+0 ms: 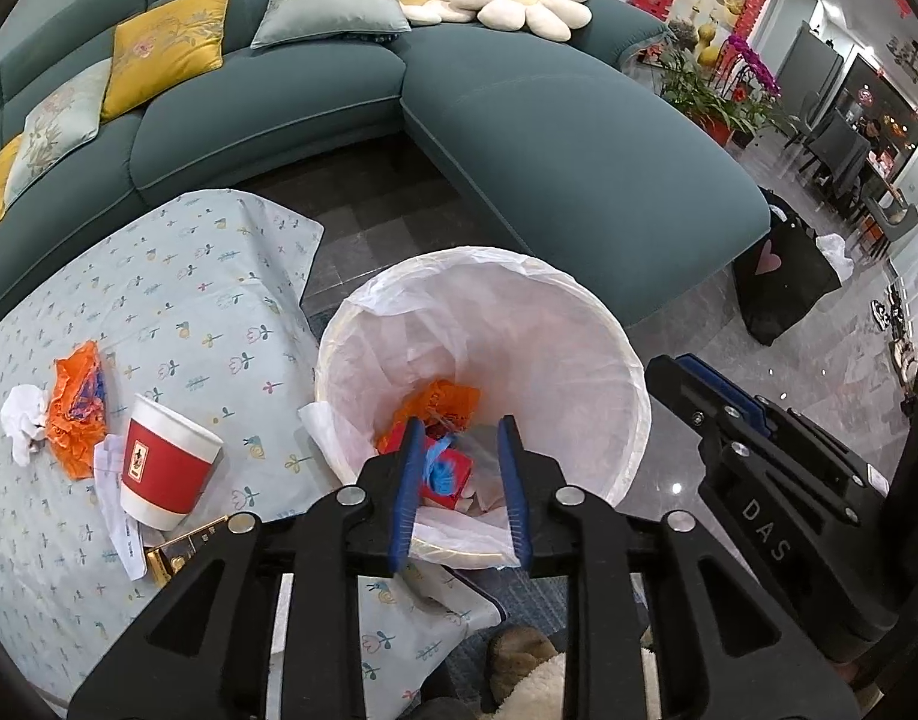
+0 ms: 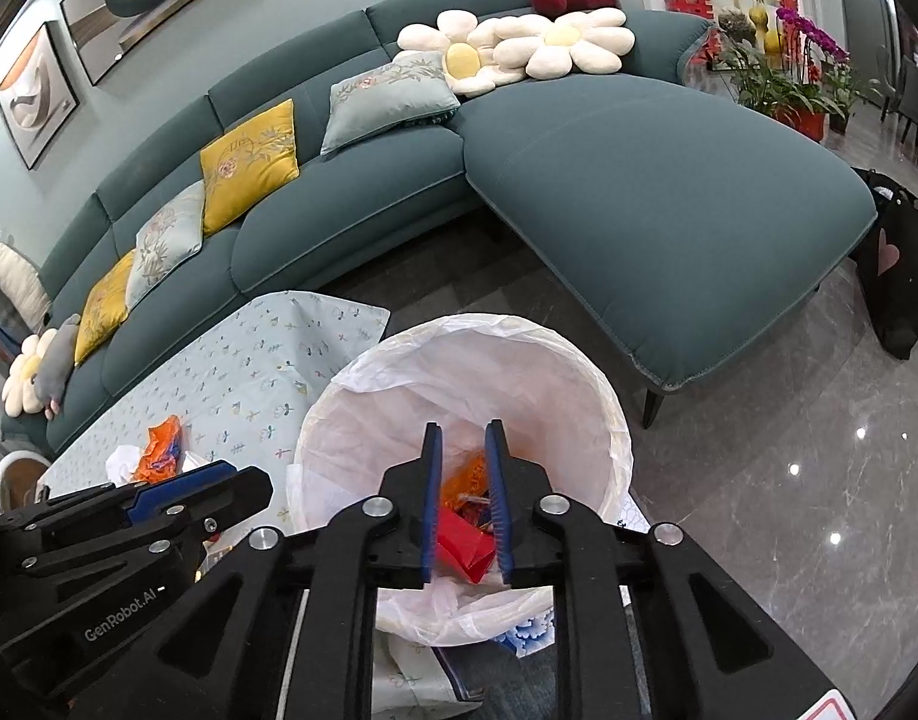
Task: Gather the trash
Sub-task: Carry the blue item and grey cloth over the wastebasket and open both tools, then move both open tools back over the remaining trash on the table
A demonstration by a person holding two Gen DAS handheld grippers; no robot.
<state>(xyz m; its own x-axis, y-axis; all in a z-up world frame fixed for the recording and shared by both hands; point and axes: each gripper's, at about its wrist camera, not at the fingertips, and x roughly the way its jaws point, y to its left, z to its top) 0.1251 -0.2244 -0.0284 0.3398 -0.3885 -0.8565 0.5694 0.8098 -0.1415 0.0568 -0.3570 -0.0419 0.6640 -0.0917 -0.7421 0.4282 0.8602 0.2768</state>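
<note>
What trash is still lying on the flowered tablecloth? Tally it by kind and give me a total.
Red-and-white paper cup: 1
Orange plastic wrapper: 1
Crumpled white tissue: 1
White paper strip: 1
Gold packet, partly hidden: 1
Total: 5

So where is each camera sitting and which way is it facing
Left wrist: on the left gripper, looking down into the bin beside the table, sofa beyond; its own open fingers show, and the right gripper at right.
Right wrist: on the right gripper, above the same bin; its own open fingers show, and the left gripper at left.
Shared: bin, table, sofa, orange wrapper.
</note>
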